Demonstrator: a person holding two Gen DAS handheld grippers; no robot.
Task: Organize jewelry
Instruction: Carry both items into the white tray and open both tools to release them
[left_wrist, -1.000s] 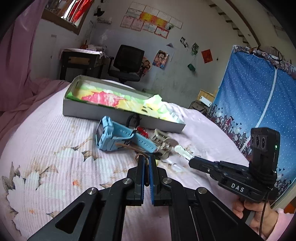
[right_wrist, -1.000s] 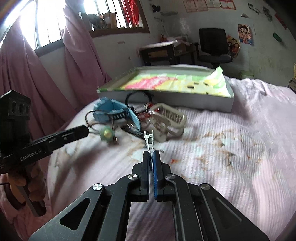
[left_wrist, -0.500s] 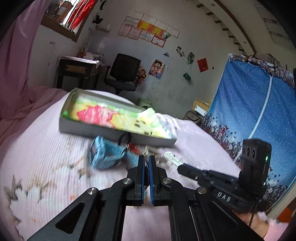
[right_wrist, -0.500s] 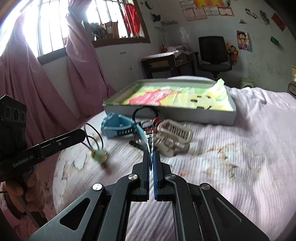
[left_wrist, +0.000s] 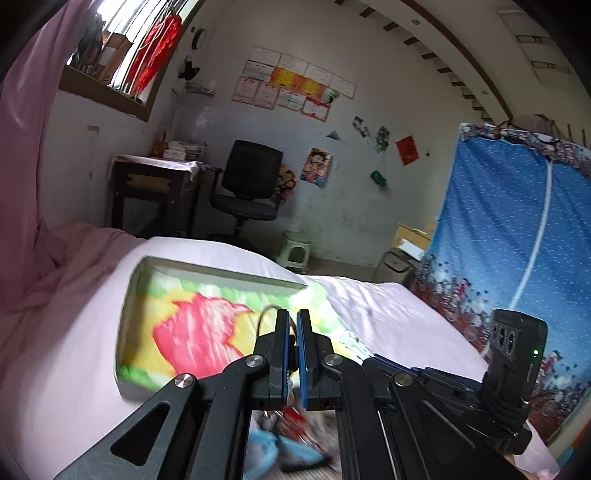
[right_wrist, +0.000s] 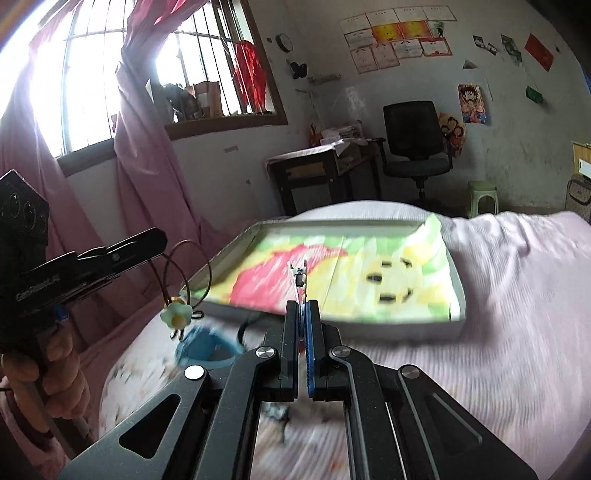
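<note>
Hair tie (right_wrist: 184, 269) with a pale flower charm hangs from the closed left gripper (left_wrist: 291, 325); a metal hair clip (right_wrist: 300, 281) stands pinched in the closed right gripper (right_wrist: 303, 314). Beyond both jaws lies the shallow box (right_wrist: 456, 295), on pink bedding (right_wrist: 517, 314).

A black office chair (left_wrist: 246, 184) stands beside a dark desk (left_wrist: 155, 188) — pink curtains (right_wrist: 147, 173) frame the barred window (right_wrist: 92, 85), a green stool (right_wrist: 482, 197) near the wall.
</note>
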